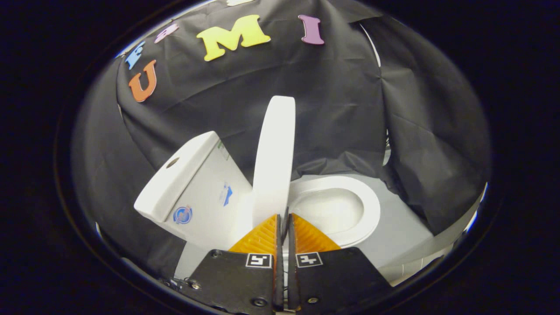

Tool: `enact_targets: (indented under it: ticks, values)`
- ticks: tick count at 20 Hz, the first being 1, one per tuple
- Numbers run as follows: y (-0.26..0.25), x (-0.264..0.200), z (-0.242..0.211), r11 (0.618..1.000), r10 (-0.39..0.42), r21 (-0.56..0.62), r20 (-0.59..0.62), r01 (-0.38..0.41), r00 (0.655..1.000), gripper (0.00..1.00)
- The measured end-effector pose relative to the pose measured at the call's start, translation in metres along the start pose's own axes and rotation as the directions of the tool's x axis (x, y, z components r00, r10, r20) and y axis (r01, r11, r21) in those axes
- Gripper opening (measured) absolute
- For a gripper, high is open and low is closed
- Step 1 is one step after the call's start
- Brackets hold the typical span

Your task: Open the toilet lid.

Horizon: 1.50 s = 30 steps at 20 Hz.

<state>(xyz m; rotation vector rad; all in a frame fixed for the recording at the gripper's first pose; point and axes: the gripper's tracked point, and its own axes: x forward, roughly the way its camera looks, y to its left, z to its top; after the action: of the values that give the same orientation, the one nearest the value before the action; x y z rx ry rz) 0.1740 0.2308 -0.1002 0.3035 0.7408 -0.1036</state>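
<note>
Gripper (283, 216): fingers drawn almost together, a thin slit between them; tips at the lower edge of the lid. Whether both fingers press on that edge cannot be told.
Lid (273, 162): white, raised and standing near upright, seen edge-on; rises toward 12 o'clock straight ahead of the fingertips.
Tank (192, 188): white, boxy, at 10 o'clock from the fingertips, just beside the lid; round flush button (172, 162) on its top; small stickers on the side facing the camera.
Seat (345, 210): white oval ring, lying flat, uncovered, at 2 o'clock from the fingertips, on the other side of the lid from the tank.
Bowl (328, 212): white, visible inside the seat ring.
Floor (402, 236): pale grey, at 3 o'clock, beyond the seat.
Wall (332, 113): black creased cloth, hanging behind the toilet and wrapping round both sides.
</note>
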Motion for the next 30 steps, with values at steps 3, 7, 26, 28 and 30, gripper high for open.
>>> enact_targets:
  ticks: [3, 7, 26, 28, 30]
  values:
    - [0.015, -0.001, 0.002, 0.999, -0.009, -0.033, 0.016, 0.010, 1.000, 0.09]
    - [0.036, 0.000, 0.002, 0.997, -0.029, -0.072, 0.030, 0.032, 0.999, 0.09]
    - [0.124, 0.008, -0.013, 0.965, -0.012, -0.262, 0.041, 0.023, 0.999, 0.12]
    - [0.130, 0.010, -0.013, 0.959, -0.009, -0.284, 0.043, 0.021, 0.999, 0.12]
    - [0.139, 0.011, -0.015, 0.954, -0.001, -0.298, 0.037, 0.012, 0.999, 0.12]
